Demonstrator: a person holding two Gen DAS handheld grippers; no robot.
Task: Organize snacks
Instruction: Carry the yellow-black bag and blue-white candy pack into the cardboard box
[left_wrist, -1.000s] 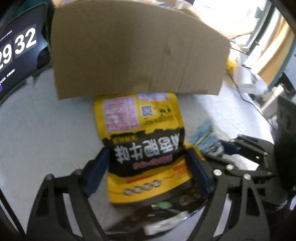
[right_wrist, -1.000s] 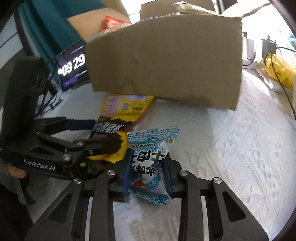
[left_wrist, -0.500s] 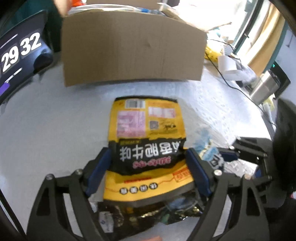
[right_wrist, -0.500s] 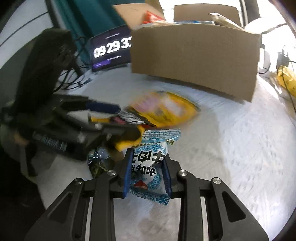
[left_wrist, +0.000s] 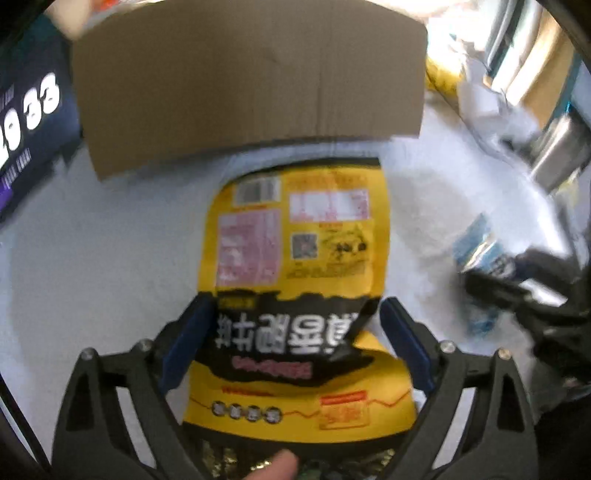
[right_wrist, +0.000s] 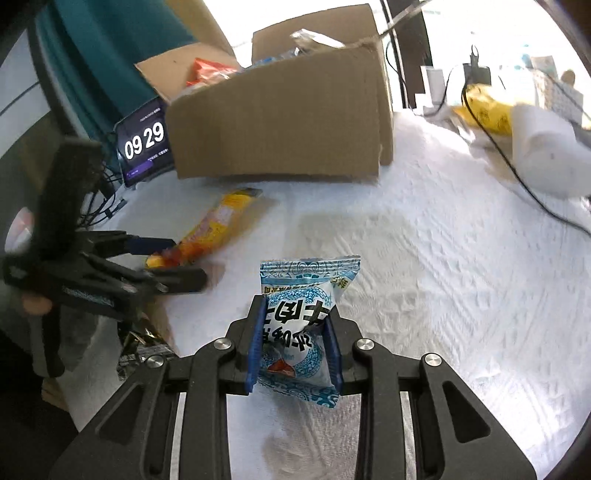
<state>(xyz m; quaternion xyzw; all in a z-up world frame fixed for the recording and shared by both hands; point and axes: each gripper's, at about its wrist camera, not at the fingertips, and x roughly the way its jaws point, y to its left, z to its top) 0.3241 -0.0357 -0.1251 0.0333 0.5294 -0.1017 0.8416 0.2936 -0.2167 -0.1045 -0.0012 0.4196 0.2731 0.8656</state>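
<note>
Cardboard box (right_wrist: 280, 122) beyond yellow packet (left_wrist: 295, 236)

Yellow-and-black snack bag (left_wrist: 295, 266), blue-and-white patterned packet (right_wrist: 299, 332), brown cardboard box (right_wrist: 280, 136)

Your right gripper (right_wrist: 294, 345) holds the blue and white snack packet (right_wrist: 300, 325) between its blue pads, above the white cloth (right_wrist: 424, 280). At the left, your left gripper (right_wrist: 162, 260) has the yellow snack bag (right_wrist: 218, 221) between its spread fingers. The cardboard box (right_wrist: 280, 129) stands behind them.
</note>
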